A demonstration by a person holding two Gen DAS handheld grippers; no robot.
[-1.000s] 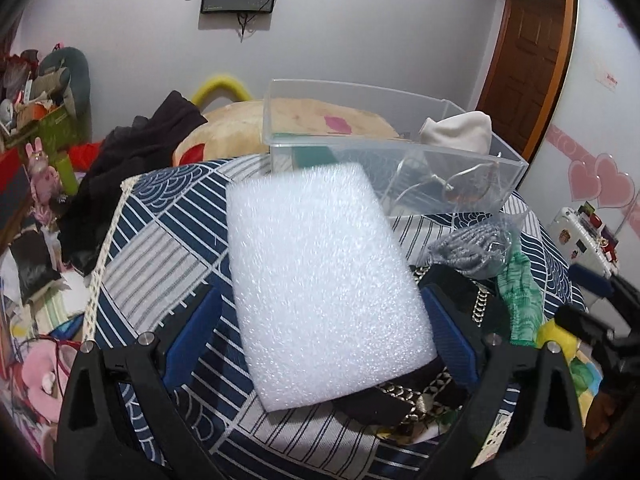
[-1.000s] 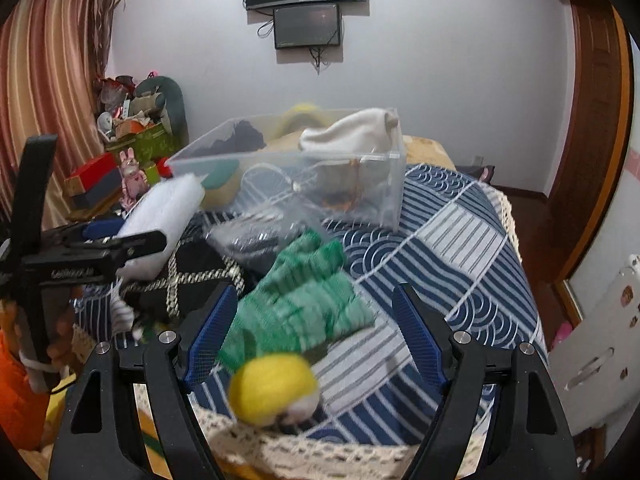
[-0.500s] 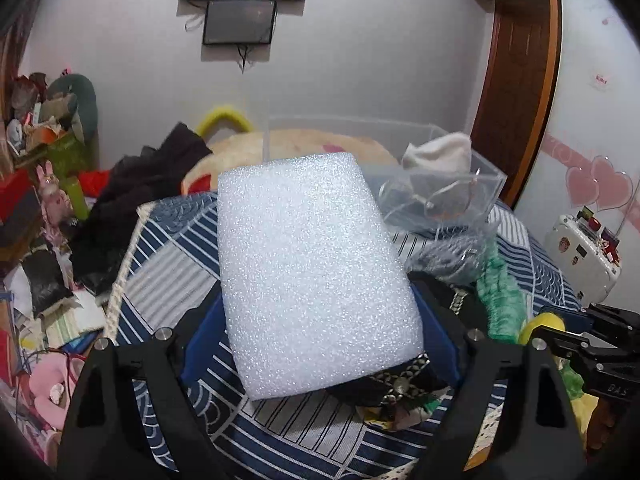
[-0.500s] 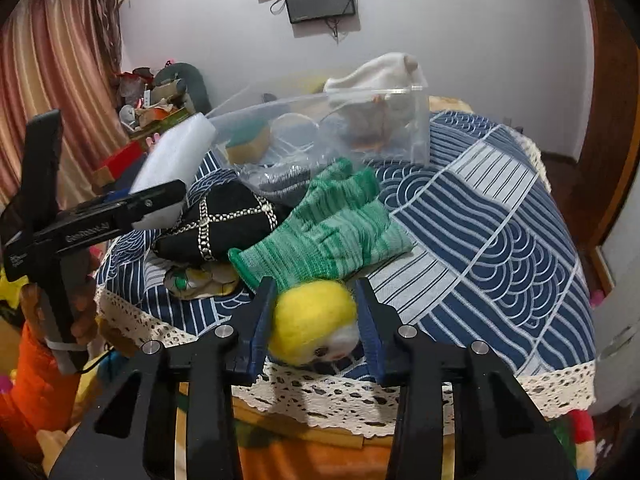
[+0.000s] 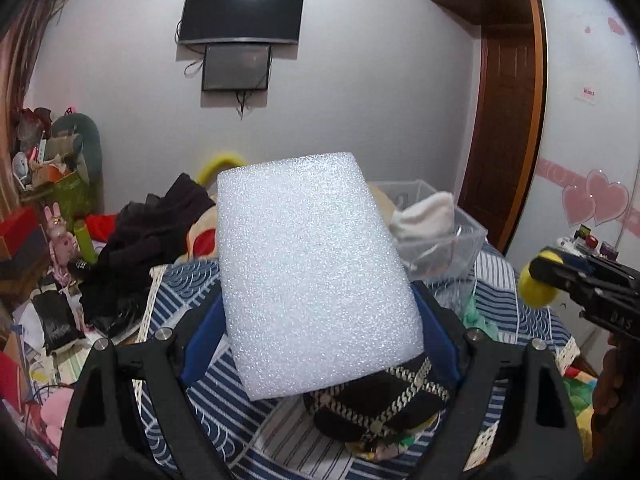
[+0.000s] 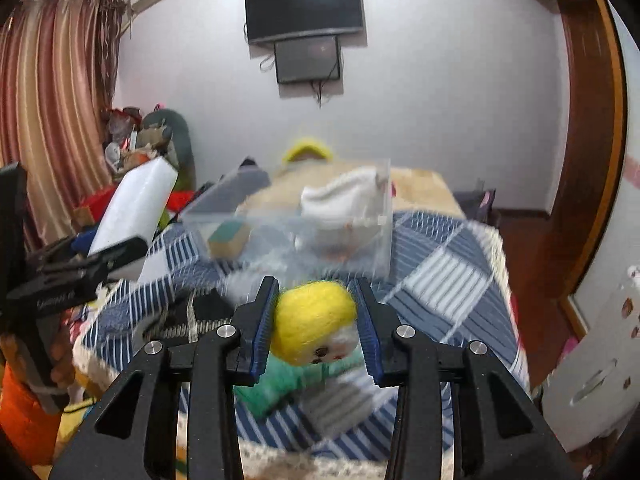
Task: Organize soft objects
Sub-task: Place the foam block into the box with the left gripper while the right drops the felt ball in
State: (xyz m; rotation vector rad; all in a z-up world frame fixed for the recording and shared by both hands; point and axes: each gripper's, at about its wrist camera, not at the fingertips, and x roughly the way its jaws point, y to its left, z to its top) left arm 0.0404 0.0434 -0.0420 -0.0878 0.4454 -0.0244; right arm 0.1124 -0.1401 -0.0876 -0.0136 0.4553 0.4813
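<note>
Your right hand-held gripper [image 6: 316, 328] just pinched and lifted the yellow felt toy [image 6: 314, 328], left hand-held gripper [image 5: 320, 332] keeps clamping the foam block [image 5: 312, 276], so both go to the clear bin [image 6: 384, 248] mid-frame.

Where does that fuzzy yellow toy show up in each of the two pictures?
Left wrist view: the yellow toy is at the far right edge, pinched in the right tongs, above the striped bedspread.
Right wrist view: the toy is low in the centre, squeezed between the right tongs' blue pads.
Shared landmark: the clear plastic bin with a white cloth hanging over its edge.
</note>
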